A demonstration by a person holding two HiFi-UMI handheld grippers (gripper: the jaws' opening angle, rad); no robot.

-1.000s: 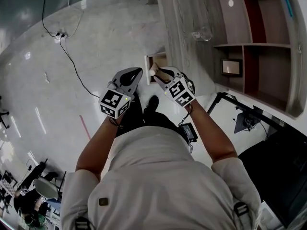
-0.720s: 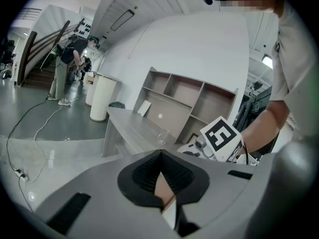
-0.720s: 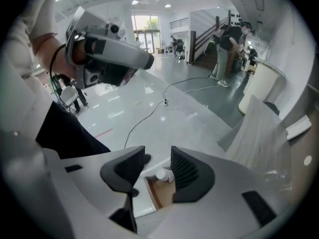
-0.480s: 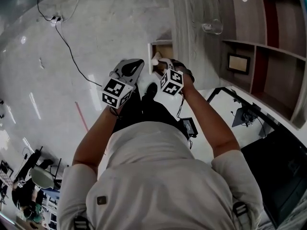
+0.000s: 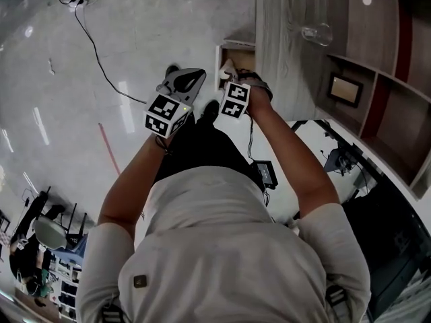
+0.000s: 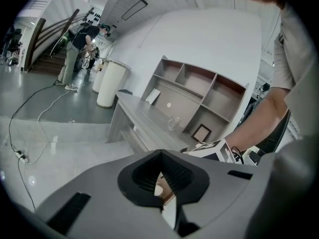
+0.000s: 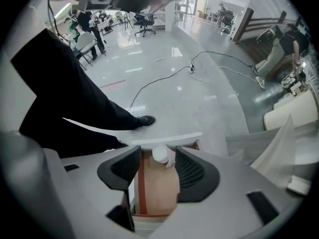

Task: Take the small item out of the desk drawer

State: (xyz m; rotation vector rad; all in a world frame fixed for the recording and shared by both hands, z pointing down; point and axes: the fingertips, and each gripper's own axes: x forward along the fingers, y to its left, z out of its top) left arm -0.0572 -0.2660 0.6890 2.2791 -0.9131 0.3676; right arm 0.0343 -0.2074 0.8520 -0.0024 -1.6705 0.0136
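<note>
Drawer [image 7: 154,195] is open, small white item [image 7: 162,155] sits inside by the front panel. Right tool [image 7: 157,172] just opened wide above it, nothing pinched. Left tool [image 6: 162,183] is pressed together, empty. Grabbing and lifting out are left, I'd say.

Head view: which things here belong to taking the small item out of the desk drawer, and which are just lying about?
Job:
open drawer
small white item inside, by its front
right gripper above, jaws just opened wider, item between them ungripped

Lying about:
glass on the desk
picture frame on the shelf
cable on the floor
</note>
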